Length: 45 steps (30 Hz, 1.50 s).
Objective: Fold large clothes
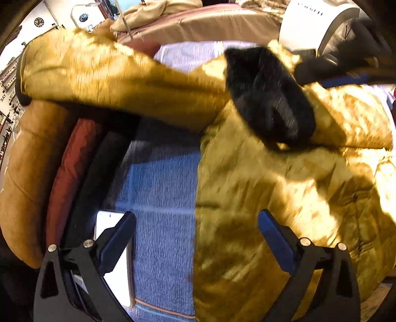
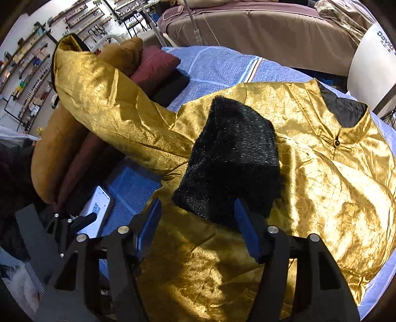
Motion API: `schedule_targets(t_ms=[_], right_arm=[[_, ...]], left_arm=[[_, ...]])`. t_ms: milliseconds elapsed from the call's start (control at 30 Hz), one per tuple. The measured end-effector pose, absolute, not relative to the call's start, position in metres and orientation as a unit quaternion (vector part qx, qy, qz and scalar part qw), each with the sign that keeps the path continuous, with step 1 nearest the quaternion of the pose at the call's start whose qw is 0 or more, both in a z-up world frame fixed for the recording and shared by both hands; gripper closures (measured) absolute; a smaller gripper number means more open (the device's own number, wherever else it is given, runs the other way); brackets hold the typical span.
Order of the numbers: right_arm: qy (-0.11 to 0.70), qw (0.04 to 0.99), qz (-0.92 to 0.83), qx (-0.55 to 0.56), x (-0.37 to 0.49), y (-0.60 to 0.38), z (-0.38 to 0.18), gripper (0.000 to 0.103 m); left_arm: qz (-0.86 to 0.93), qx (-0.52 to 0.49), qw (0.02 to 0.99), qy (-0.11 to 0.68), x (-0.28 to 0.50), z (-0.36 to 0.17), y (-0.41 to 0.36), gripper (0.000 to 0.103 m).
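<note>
White machine (image 2: 371,62) beside gold jacket (image 2: 321,173) reads "david".

Both wrist views, one blurred, overlook jacket (image 2: 309,173) closely.

At about two o'clock in the right wrist view, a white curved machine housing (image 2: 371,64) is showing dark letters reading "david", the rest running out of frame, with a smaller line beneath that is too small to read. At about one o'clock in the left wrist view, the same white housing (image 1: 314,22) is carrying thin upside-down lettering too blurred to make out. At nine o'clock there, a wall sign (image 1: 3,97) is showing what looks like "SAY", while a phone screen (image 2: 95,210) at eight o'clock in the right wrist view is displaying a QR-like code.
</note>
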State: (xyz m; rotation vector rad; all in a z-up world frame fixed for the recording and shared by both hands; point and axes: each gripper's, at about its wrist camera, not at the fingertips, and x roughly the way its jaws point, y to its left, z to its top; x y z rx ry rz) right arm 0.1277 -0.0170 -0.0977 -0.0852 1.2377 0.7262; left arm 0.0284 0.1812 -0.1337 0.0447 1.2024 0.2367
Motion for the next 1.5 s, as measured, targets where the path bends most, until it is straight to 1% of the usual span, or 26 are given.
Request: schedule_targets(t_ms=[100, 200, 267, 367, 467, 567, 633, 733, 800, 967, 1033, 1200, 1300, 1400, 1500], right_arm=[[0.551, 0.786, 0.28, -0.018, 0.133, -0.06, -0.088, 0.042], [0.563, 0.808, 0.17, -0.011, 0.157, -0.116, -0.098, 0.041], [0.575, 0.812, 0.1, -0.006, 0.174, -0.154, -0.109, 0.041], [0.585, 0.81, 0.03, 0.008, 0.187, -0.198, -0.119, 0.042], [0.59, 0.807, 0.008, 0.021, 0.188, -0.219, -0.127, 0.041], [0.603, 0.798, 0.013, 0.009, 0.186, -0.224, -0.144, 0.041], [0.616, 0.788, 0.005, -0.001, 0.183, -0.226, -0.159, 0.041], [0.628, 0.778, 0.003, -0.007, 0.182, -0.224, -0.178, 0.04], [0.635, 0.772, 0.006, -0.005, 0.183, -0.222, -0.187, 0.039], [0.644, 0.764, 0.013, -0.02, 0.185, -0.214, -0.204, 0.031], [0.645, 0.764, 0.015, -0.025, 0.184, -0.209, -0.208, 0.025], [0.646, 0.762, 0.016, -0.048, 0.181, -0.195, -0.219, 0.015], [0.65, 0.758, 0.003, -0.061, 0.181, -0.187, -0.225, 0.005], [0.658, 0.751, -0.007, -0.052, 0.182, -0.187, -0.231, 0.005], [0.661, 0.749, -0.014, -0.051, 0.183, -0.184, -0.234, 0.005]], left_arm=[[0.084, 0.009, 0.838, 0.538, 0.046, -0.111, 0.174, 0.007], [0.041, 0.019, 0.866, 0.498, 0.077, -0.084, 0.155, 0.007], [0.011, 0.031, 0.875, 0.482, 0.103, -0.077, 0.138, 0.007], [-0.019, 0.063, 0.881, 0.468, 0.141, -0.08, 0.108, 0.007], [-0.04, 0.102, 0.87, 0.481, 0.174, -0.103, 0.08, 0.007], [-0.034, 0.115, 0.848, 0.517, 0.193, -0.137, 0.068, 0.006], [-0.011, 0.126, 0.823, 0.554, 0.199, -0.171, 0.071, 0.006], [0.009, 0.1, 0.795, 0.598, 0.195, -0.208, 0.087, 0.005], [0.01, 0.079, 0.802, 0.592, 0.191, -0.216, 0.094, 0.005], [0.017, 0.101, 0.803, 0.588, 0.19, -0.22, 0.088, 0.004], [0.023, 0.102, 0.802, 0.588, 0.191, -0.22, 0.083, 0.004], [0.038, 0.11, 0.799, 0.59, 0.196, -0.221, 0.074, 0.004], [0.037, 0.104, 0.799, 0.592, 0.198, -0.217, 0.069, 0.004], [0.031, 0.098, 0.802, 0.588, 0.195, -0.208, 0.072, 0.005], [0.027, 0.076, 0.817, 0.57, 0.187, -0.186, 0.08, 0.006]])
